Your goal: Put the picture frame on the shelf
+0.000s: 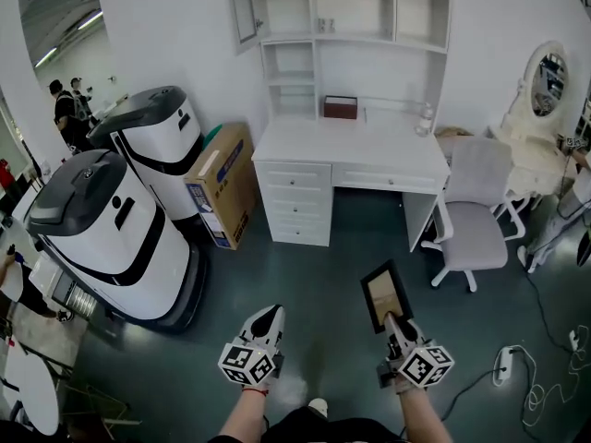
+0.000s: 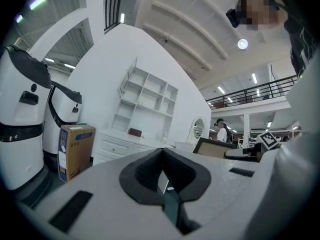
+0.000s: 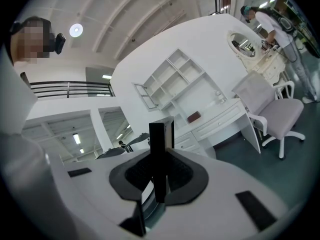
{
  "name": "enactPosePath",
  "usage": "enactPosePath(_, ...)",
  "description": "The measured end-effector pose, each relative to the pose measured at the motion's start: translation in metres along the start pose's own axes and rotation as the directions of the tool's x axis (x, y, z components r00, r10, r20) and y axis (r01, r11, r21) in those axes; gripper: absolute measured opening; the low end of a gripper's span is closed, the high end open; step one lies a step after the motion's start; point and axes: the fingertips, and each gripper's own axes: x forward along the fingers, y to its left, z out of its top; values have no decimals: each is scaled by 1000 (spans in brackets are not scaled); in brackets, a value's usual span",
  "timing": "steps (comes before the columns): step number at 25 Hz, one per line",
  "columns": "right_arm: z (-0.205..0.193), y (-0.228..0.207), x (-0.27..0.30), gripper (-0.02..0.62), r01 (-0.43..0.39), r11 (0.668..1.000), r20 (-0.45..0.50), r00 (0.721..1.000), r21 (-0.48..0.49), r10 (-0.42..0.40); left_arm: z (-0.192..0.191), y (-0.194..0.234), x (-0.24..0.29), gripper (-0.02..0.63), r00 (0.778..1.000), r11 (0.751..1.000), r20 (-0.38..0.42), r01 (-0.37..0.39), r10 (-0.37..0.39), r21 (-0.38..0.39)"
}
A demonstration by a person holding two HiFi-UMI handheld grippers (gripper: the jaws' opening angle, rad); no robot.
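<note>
The picture frame point(image 1: 385, 295), black-edged with a tan face, is held edge-on in my right gripper point(image 1: 396, 325), low over the dark floor. In the right gripper view the frame point(image 3: 157, 139) stands upright between the jaws, which are shut on it. My left gripper point(image 1: 265, 319) is beside it to the left, shut and holding nothing; its own view shows the closed jaws point(image 2: 162, 173) and the frame point(image 2: 215, 148) off to the right. The white shelf unit point(image 1: 342, 26) rises over a white desk point(image 1: 369, 146) straight ahead, some way beyond both grippers.
Two big white machines point(image 1: 102, 238) and a cardboard box point(image 1: 222, 183) stand at the left. A grey chair point(image 1: 476, 206) is right of the desk. A brown box point(image 1: 340, 107) and a bottle point(image 1: 425, 118) sit on the desk. A power strip point(image 1: 505, 363) and cables lie at the right.
</note>
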Motion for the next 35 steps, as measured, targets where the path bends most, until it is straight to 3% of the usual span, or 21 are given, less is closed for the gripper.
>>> enactPosePath(16,2,-12,118,49,-37,999,-9,999,29,37,6,85,59,3,1000,1000,-5,-19,18,-12)
enactPosePath(35,53,-53,326,49,-113,991,-46,992,74,117,60,199,207,3,997,997,7,-79,79,-5)
